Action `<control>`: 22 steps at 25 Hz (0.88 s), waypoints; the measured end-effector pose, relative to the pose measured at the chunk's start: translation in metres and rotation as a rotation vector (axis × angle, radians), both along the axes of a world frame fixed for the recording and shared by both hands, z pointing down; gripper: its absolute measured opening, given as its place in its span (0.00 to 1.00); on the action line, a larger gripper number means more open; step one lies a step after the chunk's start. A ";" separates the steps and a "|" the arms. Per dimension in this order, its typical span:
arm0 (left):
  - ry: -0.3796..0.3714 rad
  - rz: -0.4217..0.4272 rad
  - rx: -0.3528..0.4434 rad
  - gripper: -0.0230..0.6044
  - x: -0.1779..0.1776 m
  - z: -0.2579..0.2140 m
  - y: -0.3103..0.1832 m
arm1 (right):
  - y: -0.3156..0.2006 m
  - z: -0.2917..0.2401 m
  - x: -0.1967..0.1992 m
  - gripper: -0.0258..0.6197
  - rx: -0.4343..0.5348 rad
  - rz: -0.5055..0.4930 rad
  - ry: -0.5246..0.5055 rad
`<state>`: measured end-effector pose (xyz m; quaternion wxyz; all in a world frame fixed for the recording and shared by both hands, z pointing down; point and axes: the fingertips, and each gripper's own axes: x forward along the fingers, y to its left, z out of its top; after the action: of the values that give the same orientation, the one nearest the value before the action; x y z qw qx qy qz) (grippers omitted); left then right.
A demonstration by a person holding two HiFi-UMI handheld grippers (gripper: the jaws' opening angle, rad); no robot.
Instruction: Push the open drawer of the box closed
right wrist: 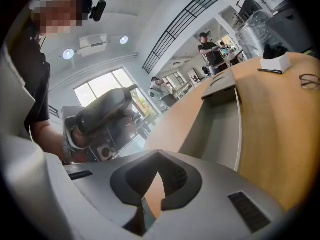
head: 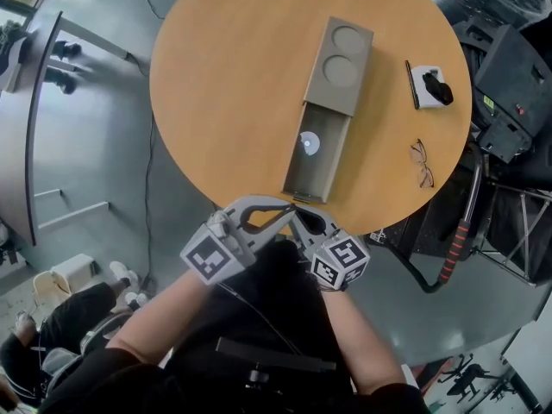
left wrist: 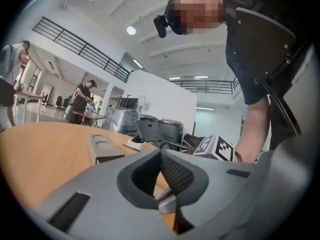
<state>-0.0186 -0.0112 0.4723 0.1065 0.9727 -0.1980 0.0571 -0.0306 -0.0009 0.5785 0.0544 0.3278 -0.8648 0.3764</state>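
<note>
Drawer (head: pixel 317 155) just ahead of our right hand-held gripper (head: pixel 307 218), long axis running into the box (head: pixel 339 67); left hand-held gripper (head: pixel 280 214) beside it, both pressed together, empty.

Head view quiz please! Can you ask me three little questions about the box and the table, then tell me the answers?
1. True or false: the drawer of the long grey-brown box is pushed fully shut.
2. What lies inside the drawer? A: a small white round disc. B: a red apple. C: a spoon.
3. What shape is the light brown wooden table?
Key: 1 false; 2 A; 3 round.
</note>
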 end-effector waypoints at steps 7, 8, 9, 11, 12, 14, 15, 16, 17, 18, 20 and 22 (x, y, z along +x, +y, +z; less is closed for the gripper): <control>-0.017 0.000 -0.060 0.08 0.004 0.029 -0.011 | -0.009 0.032 -0.001 0.04 -0.088 0.015 -0.031; -0.021 0.004 -0.060 0.08 0.004 0.031 -0.012 | -0.010 0.035 -0.001 0.04 -0.093 0.015 -0.034; -0.022 0.005 -0.060 0.08 0.004 0.033 -0.014 | -0.011 0.037 -0.002 0.04 -0.095 0.013 -0.037; -0.016 -0.001 -0.066 0.08 0.005 0.035 -0.018 | -0.011 0.039 -0.004 0.04 -0.097 0.002 -0.046; -0.015 -0.003 -0.073 0.08 0.005 0.036 -0.020 | -0.011 0.040 -0.006 0.04 -0.101 -0.003 -0.048; -0.018 0.000 -0.077 0.08 0.006 0.039 -0.023 | -0.011 0.046 -0.007 0.04 -0.120 0.003 -0.055; -0.022 0.009 -0.065 0.08 0.007 0.040 -0.024 | -0.011 0.048 -0.006 0.04 -0.131 0.010 -0.059; -0.027 0.020 -0.048 0.08 0.008 0.040 -0.025 | -0.012 0.051 -0.005 0.04 -0.139 0.015 -0.061; -0.028 0.025 -0.040 0.08 0.008 0.040 -0.027 | -0.013 0.053 -0.005 0.04 -0.145 0.016 -0.062; -0.028 0.023 -0.047 0.08 0.008 0.041 -0.028 | -0.014 0.054 -0.005 0.04 -0.148 0.013 -0.063; -0.029 0.014 -0.074 0.08 0.006 0.043 -0.031 | -0.017 0.057 -0.006 0.04 -0.153 0.008 -0.067; -0.019 0.002 -0.090 0.08 0.005 0.043 -0.033 | -0.021 0.058 -0.005 0.04 -0.153 0.009 -0.068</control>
<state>-0.0134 -0.0445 0.5149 0.1482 0.9666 -0.1950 0.0752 -0.0357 -0.0219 0.6360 0.0484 0.3135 -0.8335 0.4524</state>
